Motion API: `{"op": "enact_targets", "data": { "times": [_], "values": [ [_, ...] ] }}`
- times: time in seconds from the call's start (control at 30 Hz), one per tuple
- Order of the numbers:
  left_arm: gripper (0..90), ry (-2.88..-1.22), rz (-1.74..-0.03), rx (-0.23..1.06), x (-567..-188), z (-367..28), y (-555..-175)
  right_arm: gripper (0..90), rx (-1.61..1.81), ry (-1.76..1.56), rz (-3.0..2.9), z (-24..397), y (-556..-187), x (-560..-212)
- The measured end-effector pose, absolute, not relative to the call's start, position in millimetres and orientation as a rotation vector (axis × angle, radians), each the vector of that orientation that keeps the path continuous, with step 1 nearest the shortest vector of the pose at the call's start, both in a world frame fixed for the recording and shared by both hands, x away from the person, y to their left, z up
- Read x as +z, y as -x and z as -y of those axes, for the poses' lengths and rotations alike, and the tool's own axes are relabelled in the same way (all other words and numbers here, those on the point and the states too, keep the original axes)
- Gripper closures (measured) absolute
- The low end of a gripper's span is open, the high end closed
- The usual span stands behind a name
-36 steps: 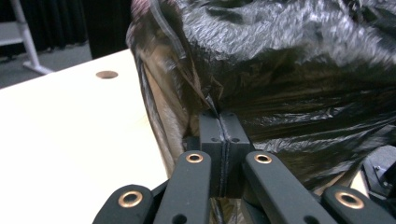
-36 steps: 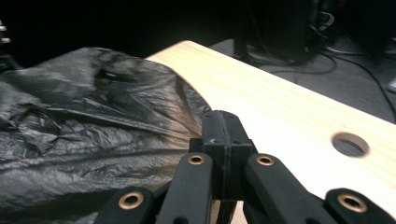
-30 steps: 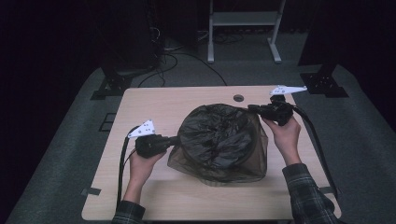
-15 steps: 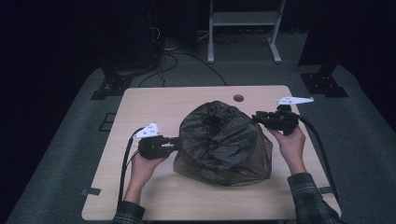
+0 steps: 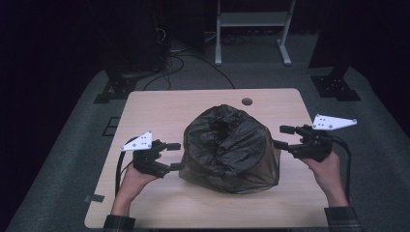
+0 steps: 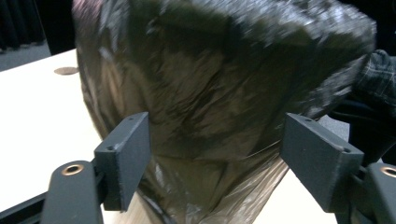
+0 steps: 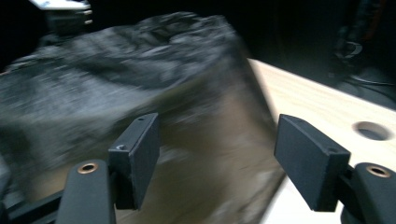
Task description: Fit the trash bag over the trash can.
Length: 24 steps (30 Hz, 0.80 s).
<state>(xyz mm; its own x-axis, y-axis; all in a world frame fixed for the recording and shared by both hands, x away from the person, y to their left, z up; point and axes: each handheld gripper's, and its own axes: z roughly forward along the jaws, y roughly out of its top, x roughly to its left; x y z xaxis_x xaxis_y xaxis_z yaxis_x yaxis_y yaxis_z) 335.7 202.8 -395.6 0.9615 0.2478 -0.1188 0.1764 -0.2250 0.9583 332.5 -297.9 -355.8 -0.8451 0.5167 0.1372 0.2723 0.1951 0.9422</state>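
We hold our left hand-held gripper [image 5: 175, 155] low with its jaws just opened wide and nothing pinched. Our right hand-held gripper [image 5: 282, 137] points inward, its jaws likewise just opened, both forearms reaching forward.

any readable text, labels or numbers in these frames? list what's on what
None readable.
Black plastic bag over the box: no print seen in the high view; blurred in both gripper views.
Grey plates on the left gripper and right gripper: small dark holes, no lettering.
Table: bare wood, one round hole, no markings.
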Motion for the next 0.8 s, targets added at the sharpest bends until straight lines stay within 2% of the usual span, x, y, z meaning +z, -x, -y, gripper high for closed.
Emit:
{"op": "enact_targets", "data": {
  "times": [0.33,0.43,0.5,0.6,0.7,0.73,0.77,0.8],
  "values": [
    [19.5,-1.815,-0.311,0.088,-398,-190,-337,21.3,1.787,-0.646,-2.349,282,-310,-368],
    [19.5,-1.817,-0.312,0.089,-399,-187,-338,21.3,1.786,-0.619,-2.377,275,-308,-370],
    [19.5,-1.816,-0.313,0.084,-400,-185,-339,24.9,1.776,-0.613,-2.393,269,-309,-372],
    [19.5,-1.825,-0.307,0.078,-402,-181,-340,42.4,1.767,-0.607,-2.408,266,-310,-373],
    [22.7,-1.835,-0.3,0.074,-404,-178,-341,68.6,1.771,-0.608,-2.402,266,-309,-373],
    [27.2,-1.837,-0.295,0.068,-405,-178,-342,75.5,1.778,-0.61,-2.394,266,-309,-372],
    [36.3,-1.837,-0.294,0.065,-406,-178,-342,83.5,1.786,-0.613,-2.392,267,-309,-372],
    [43.8,-1.836,-0.294,0.064,-406,-178,-342,87.4,1.794,-0.614,-2.393,268,-309,-371]
  ]
}}
